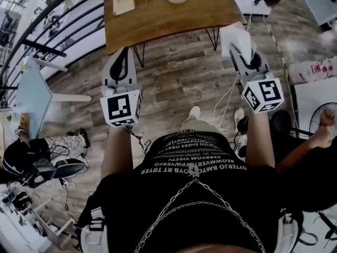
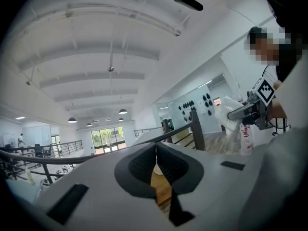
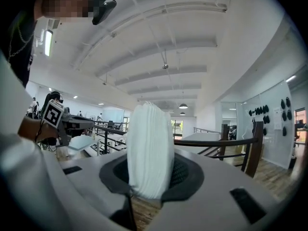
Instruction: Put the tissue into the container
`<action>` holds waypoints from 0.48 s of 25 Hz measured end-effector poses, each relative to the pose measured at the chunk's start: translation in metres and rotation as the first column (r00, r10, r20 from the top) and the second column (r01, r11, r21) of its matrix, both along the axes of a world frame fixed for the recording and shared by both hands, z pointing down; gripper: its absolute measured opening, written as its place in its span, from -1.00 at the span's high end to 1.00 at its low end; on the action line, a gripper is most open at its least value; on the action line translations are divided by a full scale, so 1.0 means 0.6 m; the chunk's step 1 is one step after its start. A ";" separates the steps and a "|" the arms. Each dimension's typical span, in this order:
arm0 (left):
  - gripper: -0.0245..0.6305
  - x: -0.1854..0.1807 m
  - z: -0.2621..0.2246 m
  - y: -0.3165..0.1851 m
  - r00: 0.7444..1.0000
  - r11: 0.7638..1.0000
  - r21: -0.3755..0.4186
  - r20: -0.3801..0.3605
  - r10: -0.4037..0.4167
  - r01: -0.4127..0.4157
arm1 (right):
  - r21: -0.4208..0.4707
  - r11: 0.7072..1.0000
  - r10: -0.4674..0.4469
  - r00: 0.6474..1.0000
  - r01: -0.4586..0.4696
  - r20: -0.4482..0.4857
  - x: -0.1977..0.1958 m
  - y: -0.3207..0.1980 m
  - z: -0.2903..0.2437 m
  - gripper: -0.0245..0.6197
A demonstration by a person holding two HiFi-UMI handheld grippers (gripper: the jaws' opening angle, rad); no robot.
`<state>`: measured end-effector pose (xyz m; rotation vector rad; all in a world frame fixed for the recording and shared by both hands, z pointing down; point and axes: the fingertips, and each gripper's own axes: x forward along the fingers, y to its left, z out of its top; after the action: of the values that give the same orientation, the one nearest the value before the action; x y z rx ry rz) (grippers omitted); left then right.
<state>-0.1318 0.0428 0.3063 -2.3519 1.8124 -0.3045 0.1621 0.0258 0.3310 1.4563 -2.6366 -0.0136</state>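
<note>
While the right gripper (image 3: pixel 150 177) is clamping the tissue stack (image 3: pixel 150 150) upright between its pads, the left gripper (image 2: pixel 156 170) (jaws together) is carrying nothing.

I get bright, even light indoors, soft shadows. Windows (image 2: pixel 107 137) glare white; pendant lamps (image 2: pixel 72 120) lit. Gripper views: heavy fisheye, black vignette at corners, close foreground slightly soft.

A wooden table (image 1: pixel 168 16) on black hairpin legs (image 1: pixel 140 54) stands at the top of the head view on a grey-brown plank floor (image 1: pixel 179 83), with a black railing (image 1: pixel 58 25) curving past its left side. A pale blue side table (image 1: pixel 31 96) stands at the left edge and a fan (image 1: pixel 322 121) at the right edge, and a white cable (image 1: pixel 229 96) trails over the floor. In the left gripper view, dome pendant lamps (image 2: pixel 123 111) hang under a white beamed ceiling (image 2: pixel 96 57).
</note>
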 end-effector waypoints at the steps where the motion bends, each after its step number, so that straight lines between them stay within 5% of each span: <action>1: 0.84 0.012 -0.004 -0.017 1.000 1.000 0.000 0.000 0.001 -0.001 | 0.002 1.000 -0.004 1.000 0.004 0.002 0.008 -0.016 -0.003 0.53; 12: 0.84 0.096 0.006 -0.109 1.000 1.000 -0.007 0.002 -0.020 0.020 | 0.020 0.998 -0.056 0.998 0.056 0.011 0.077 -0.134 -0.001 0.53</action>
<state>-0.0741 -0.0224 0.3099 -2.3382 1.8384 -0.3160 0.2081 -0.0544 0.3307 1.3913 -2.6932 -0.0367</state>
